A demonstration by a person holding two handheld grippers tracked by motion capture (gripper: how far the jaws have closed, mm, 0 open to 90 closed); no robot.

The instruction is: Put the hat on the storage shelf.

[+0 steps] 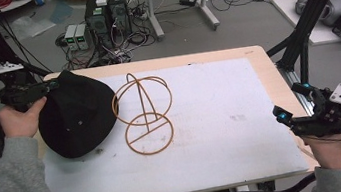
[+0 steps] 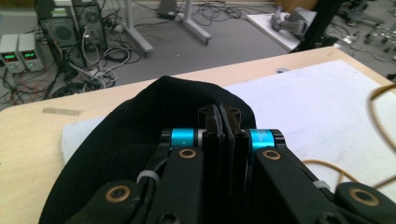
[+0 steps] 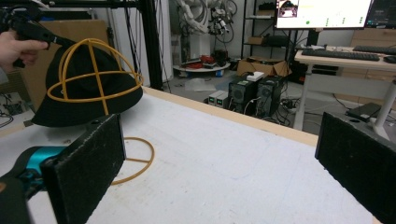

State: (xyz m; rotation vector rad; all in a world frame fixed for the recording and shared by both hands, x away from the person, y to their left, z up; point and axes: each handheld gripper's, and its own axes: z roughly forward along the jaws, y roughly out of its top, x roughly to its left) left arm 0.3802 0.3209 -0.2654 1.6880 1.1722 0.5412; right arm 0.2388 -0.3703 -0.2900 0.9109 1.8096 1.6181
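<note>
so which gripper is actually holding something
The left gripper: its jaws are shut on the black hat at the brim. The right gripper hangs open off the table's right edge, nothing between its jaws.

readable text: none, honestly, in any of the three views
monitor (image 3: 322,13): lit up with a pale window and a few coloured dots, but the writing is way too small to make out
grey boxes (image 2: 18,51) on the floor: green glowing displays, digits just a blur
tape strip (image 2: 61,111) on the table edge: looks blank from here
</note>
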